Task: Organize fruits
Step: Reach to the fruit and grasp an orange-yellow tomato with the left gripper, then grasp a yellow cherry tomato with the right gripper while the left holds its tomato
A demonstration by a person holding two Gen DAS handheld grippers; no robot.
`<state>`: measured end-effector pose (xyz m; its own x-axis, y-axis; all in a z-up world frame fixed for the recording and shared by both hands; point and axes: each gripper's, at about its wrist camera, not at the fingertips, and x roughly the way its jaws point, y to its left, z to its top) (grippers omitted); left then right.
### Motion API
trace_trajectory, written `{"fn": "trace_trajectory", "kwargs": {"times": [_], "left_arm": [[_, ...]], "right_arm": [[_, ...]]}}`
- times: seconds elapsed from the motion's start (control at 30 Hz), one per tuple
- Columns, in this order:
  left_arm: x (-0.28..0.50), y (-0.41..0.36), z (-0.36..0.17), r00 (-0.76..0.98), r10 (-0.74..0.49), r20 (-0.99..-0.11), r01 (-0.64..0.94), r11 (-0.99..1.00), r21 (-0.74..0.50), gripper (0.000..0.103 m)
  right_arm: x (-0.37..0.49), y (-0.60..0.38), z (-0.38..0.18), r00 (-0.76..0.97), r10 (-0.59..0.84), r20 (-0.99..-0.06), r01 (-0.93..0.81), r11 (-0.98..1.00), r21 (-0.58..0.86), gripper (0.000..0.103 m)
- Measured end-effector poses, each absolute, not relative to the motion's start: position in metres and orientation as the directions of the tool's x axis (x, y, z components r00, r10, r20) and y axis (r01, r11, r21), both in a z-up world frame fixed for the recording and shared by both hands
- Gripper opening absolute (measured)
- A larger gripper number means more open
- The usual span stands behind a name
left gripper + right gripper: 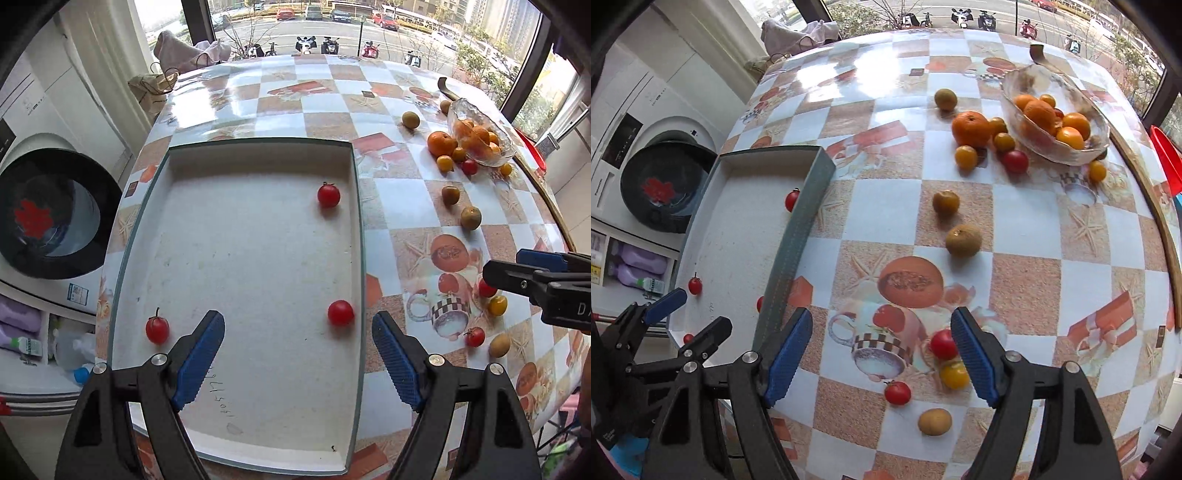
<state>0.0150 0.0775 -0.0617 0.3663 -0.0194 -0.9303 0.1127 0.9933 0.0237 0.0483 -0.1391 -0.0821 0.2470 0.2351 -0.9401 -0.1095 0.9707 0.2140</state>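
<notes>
Left wrist view: the left claw (pixel 298 356) gapes empty over a white tray (pixel 236 435) holding three red tomatoes (pixel 328 195), on a checkered counter (pixel 399 199) beside a washing machine (pixel 55 214)

Right wrist view: the right claw (pixel 881 356) gapes empty over scattered fruit; a glass bowl (pixel 1067 153) holds oranges, and the tray wall partly hides one tomato

Daylit window (pixel 332 22), washing machine (pixel 48 214) beside table (pixel 280 110)

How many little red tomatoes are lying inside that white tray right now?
3. One tomato sits near the tray's far right side, one by the near right wall, one at the near left. The left gripper could hide another.
</notes>
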Motion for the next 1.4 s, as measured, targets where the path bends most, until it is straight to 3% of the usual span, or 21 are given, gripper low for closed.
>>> {"fn": "trace_trajectory", "kwargs": {"times": [0.2,0.57,0.73,1.07,1.13,1.2,1.3,1.33,1.37,1.4], "left_arm": [[0.044,0.032,-0.06,0.37,-0.071,-0.926,0.18,0.984,-0.004,0.083],[0.094,-0.026,-0.089,0.325,-0.133,-0.936,0.229,0.972,-0.058,0.083],[0.115,-0.045,-0.098,0.32,-0.141,-0.937,0.239,0.969,-0.064,0.083],[0.141,-0.075,-0.121,0.28,-0.133,-0.951,0.255,0.965,-0.06,0.083],[0.142,-0.077,-0.124,0.271,-0.114,-0.956,0.249,0.967,-0.045,0.073],[0.141,-0.08,-0.124,0.278,-0.096,-0.956,0.259,0.966,-0.022,0.071],[0.139,-0.081,-0.122,0.286,-0.094,-0.954,0.271,0.963,-0.014,0.055],[0.138,-0.082,-0.121,0.287,-0.106,-0.952,0.279,0.96,-0.023,0.044],[0.137,-0.082,-0.12,0.281,-0.133,-0.951,0.29,0.956,-0.049,0.03],[0.136,-0.083,-0.119,0.268,-0.166,-0.949,0.301,0.95,-0.081,0.023]], "right_arm": [[0.025,-0.187,-0.101,0.211,0.173,-0.962,-0.012,0.985,0.174,0.08],[0.012,-0.19,-0.112,0.207,0.202,-0.957,-0.017,0.979,0.203,0.08],[0.012,-0.184,-0.119,0.191,0.216,-0.957,-0.028,0.976,0.215,0.066],[0.017,-0.166,-0.123,0.197,0.192,-0.961,-0.081,0.98,0.179,0.063],[0.017,-0.16,-0.123,0.201,0.166,-0.965,-0.106,0.984,0.147,0.059],[0.018,-0.148,-0.123,0.207,0.146,-0.967,-0.126,0.985,0.122,0.051],[0.019,-0.141,-0.123,0.205,0.174,-0.963,-0.148,0.978,0.145,0.03],[0.018,-0.138,-0.122,0.203,0.184,-0.962,-0.151,0.976,0.155,0.023],[0.018,-0.134,-0.12,0.205,0.184,-0.961,-0.154,0.976,0.154,0.023],[0.017,-0.134,-0.119,0.205,0.197,-0.959,-0.152,0.974,0.167,0.023]]}}
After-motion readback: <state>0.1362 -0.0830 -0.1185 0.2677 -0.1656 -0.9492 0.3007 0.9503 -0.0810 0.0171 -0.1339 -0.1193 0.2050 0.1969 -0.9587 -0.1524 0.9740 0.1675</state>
